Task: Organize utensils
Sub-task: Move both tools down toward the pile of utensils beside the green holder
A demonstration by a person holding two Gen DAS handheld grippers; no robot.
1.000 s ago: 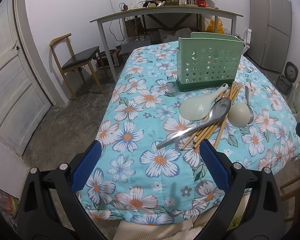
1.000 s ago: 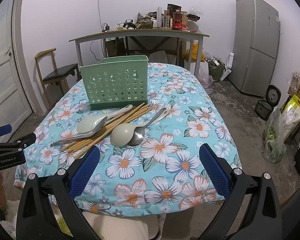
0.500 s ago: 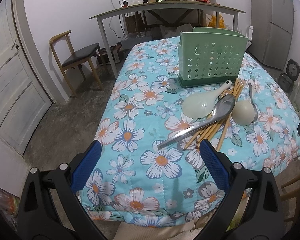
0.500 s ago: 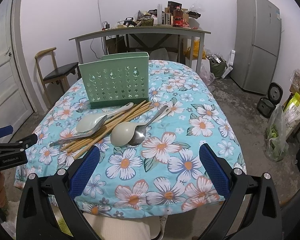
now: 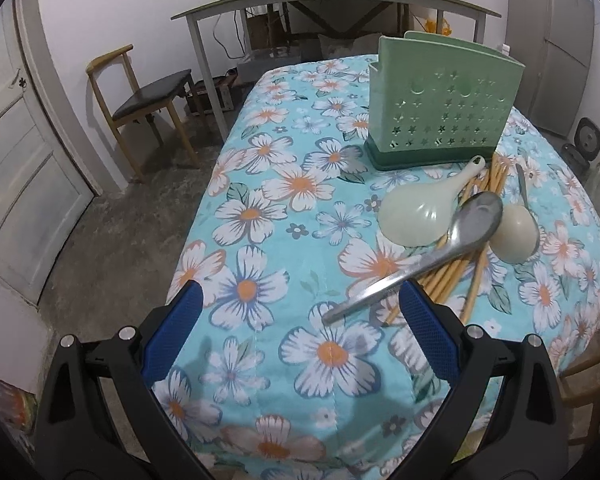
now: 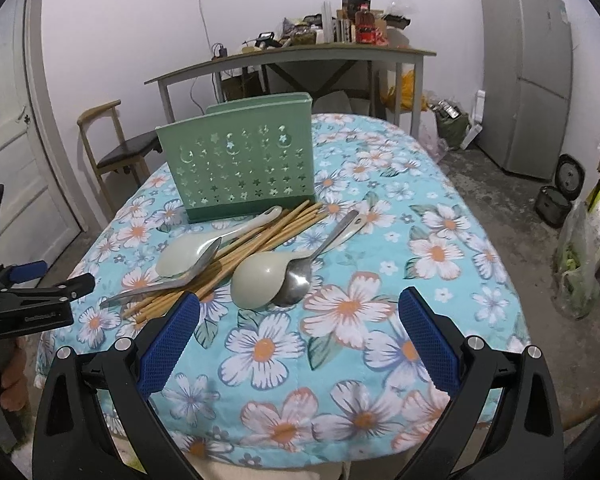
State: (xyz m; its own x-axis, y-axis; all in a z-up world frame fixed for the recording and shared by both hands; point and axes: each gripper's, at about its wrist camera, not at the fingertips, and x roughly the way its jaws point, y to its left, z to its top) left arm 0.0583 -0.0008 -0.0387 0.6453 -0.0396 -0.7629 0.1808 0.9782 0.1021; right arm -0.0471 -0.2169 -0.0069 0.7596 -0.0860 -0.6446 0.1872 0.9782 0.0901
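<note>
A green perforated utensil holder (image 5: 444, 96) (image 6: 236, 168) stands upright on the floral table (image 5: 284, 200). In front of it lies a pile: several wooden chopsticks (image 6: 260, 240) (image 5: 476, 256), two pale plastic rice spoons (image 5: 420, 212) (image 6: 260, 276), and two metal spoons (image 5: 420, 264) (image 6: 300, 276). My left gripper (image 5: 300, 320) is open and empty over the table's near-left edge, its right finger close to the metal spoon's handle tip. My right gripper (image 6: 300, 324) is open and empty, just short of the pile. The left gripper also shows at the left of the right wrist view (image 6: 40, 296).
A wooden chair (image 5: 140, 92) and a grey side table (image 5: 332, 0) with clutter stand behind. A door (image 5: 20, 160) is on the left. A grey fridge (image 6: 528, 72) and bags (image 6: 588, 240) are on the right floor.
Both grippers have moved forward, closer to the utensil pile and holder. Both stay open. Nothing on the table has moved.
</note>
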